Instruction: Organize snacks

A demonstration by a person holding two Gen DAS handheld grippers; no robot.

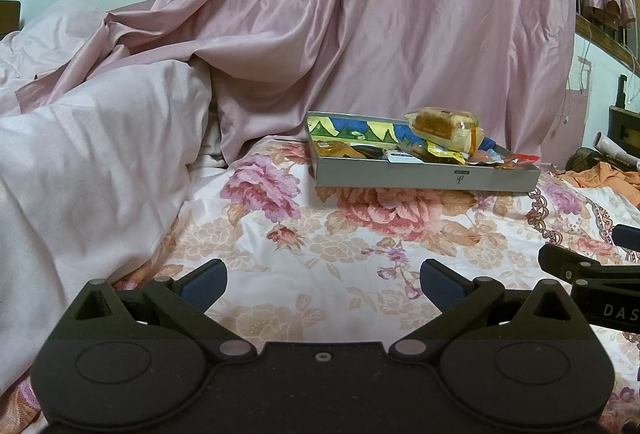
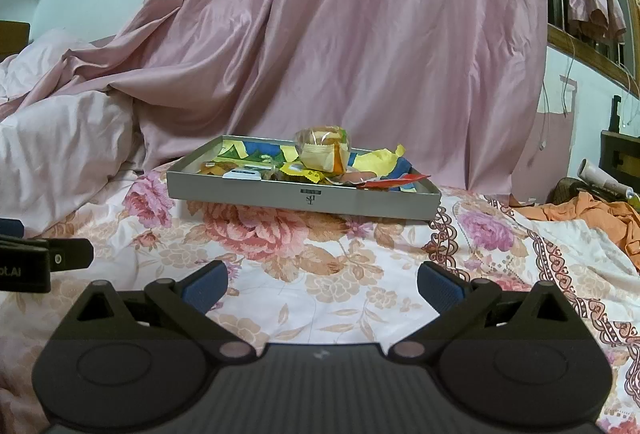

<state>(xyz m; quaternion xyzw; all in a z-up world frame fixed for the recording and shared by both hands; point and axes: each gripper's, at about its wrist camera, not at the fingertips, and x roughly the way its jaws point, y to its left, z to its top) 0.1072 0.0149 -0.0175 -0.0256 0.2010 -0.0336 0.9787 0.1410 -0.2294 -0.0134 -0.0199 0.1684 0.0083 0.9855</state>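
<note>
Resting on a bed covered by a floral sheet [image 1: 320,266], a shallow grey tray [image 1: 424,176] holds a heap of wrapped snacks; in the left wrist view it lies toward 1 o'clock from the left gripper [image 1: 323,284], well apart from it, while in the right wrist view the same tray [image 2: 304,196] sits near 12 o'clock ahead of the right gripper [image 2: 322,284]. Both grippers have their jaws spread wide with nothing between them, and only bare sheet shows in each gap. Topmost on the heap is a cake in a clear wrapper [image 1: 442,126], seen in the right wrist view as a rounded packet [image 2: 322,150] standing above the tray rim. Below it lie small yellow packets [image 2: 298,170], a white packet [image 2: 242,175] near the front wall, and a red wrapper [image 2: 394,180] that overhangs the front rim at the tray's 3 o'clock end. A printed paper with blue, yellow and green shapes [image 1: 352,128] lines the tray's far side. Behind the tray hangs a pink satin curtain [image 2: 340,34], and a pale pink quilt [image 1: 92,154] is bunched at 9 o'clock. An orange cloth [image 2: 592,212] lies crumpled at 3 o'clock on the bed. The right gripper's black body enters the left wrist view at the 3 o'clock edge, and the left gripper's body shows at the 9 o'clock edge of the right wrist view.
</note>
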